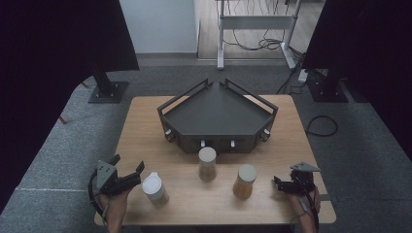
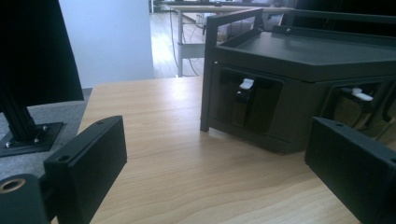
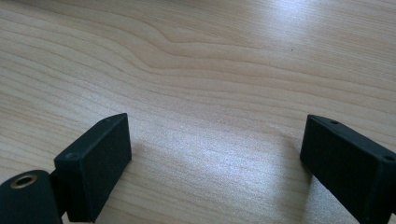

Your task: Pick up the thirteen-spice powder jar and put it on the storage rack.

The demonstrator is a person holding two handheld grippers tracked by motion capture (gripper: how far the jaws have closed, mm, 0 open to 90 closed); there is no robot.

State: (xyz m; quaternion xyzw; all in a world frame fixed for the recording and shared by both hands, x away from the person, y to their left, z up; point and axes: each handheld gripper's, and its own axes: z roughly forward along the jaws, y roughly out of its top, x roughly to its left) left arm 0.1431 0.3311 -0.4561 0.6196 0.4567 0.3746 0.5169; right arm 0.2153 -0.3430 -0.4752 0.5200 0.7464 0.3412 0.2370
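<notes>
A: High view first: three capped jars stand in a row on the wooden table (image 1: 145, 121), in front of the dark corner tray (image 1: 218, 114). The left gripper (image 1: 138, 175) sits at about eight o'clock on the tabletop, just beside the left jar (image 1: 155, 189), which looks tilted. Jaws apart, nothing between them.

B: And the other hand?

A: The right gripper (image 1: 278, 183) waits near four o'clock, a little clear of the right jar (image 1: 244, 181). In the right gripper view its jaws (image 3: 215, 154) stand apart over bare wood.

B: The left gripper view has no jar in it, though.

A: Right, it looks along the open left jaws (image 2: 215, 163) toward the tray's front panel, with the jar off toward three o'clock of that gripper. So I'd judge the step in hand is lining up on that left jar.

B: How to do it well?

A: Swing the wrist until the jar sits centred between the pads, come in level, and close on the body below the white cap. Since it seems to lean, a one-sided touch could topple it. The middle jar (image 1: 207, 164), at six o'clock of the tray, stands well apart, so there's room.
</notes>
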